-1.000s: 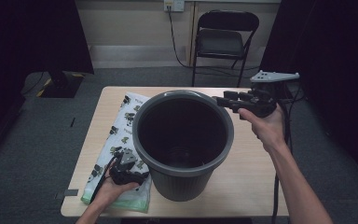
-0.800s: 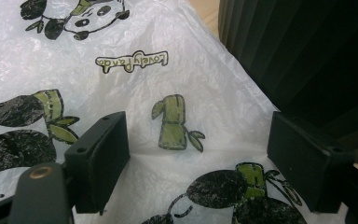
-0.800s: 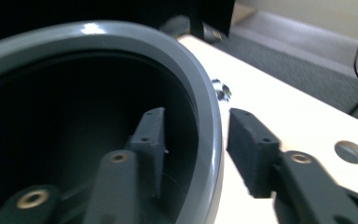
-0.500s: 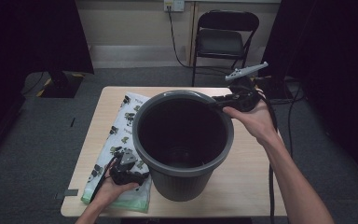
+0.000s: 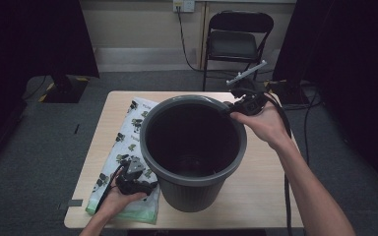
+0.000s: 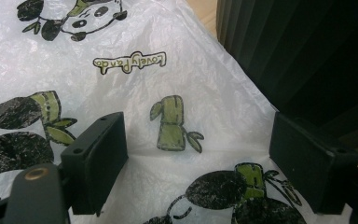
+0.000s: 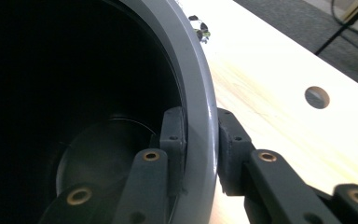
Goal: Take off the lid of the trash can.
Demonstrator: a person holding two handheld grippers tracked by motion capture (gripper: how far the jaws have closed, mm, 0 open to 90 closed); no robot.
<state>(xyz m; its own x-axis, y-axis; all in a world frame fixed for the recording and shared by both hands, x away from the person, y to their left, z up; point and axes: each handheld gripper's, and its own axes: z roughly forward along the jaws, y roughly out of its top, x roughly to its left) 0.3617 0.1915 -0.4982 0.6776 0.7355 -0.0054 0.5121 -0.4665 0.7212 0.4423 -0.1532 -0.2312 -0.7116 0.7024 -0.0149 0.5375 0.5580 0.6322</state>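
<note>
Both tongs are set: right tongs (image 7: 200, 154) have just closed on the grey bin's rim (image 7: 200, 93); left tongs (image 6: 200, 163) gape over the panda-print bag (image 6: 168, 84), so lining can begin.

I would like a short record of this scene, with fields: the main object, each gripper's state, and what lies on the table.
main object: grey bin, upright on the wooden table
right gripper: shut on the bin's rim, one jaw inside, one outside
left gripper: open, jaws over the panda-print plastic bag
bag position: flat on the table, left of the bin
background: black folding chair
</note>
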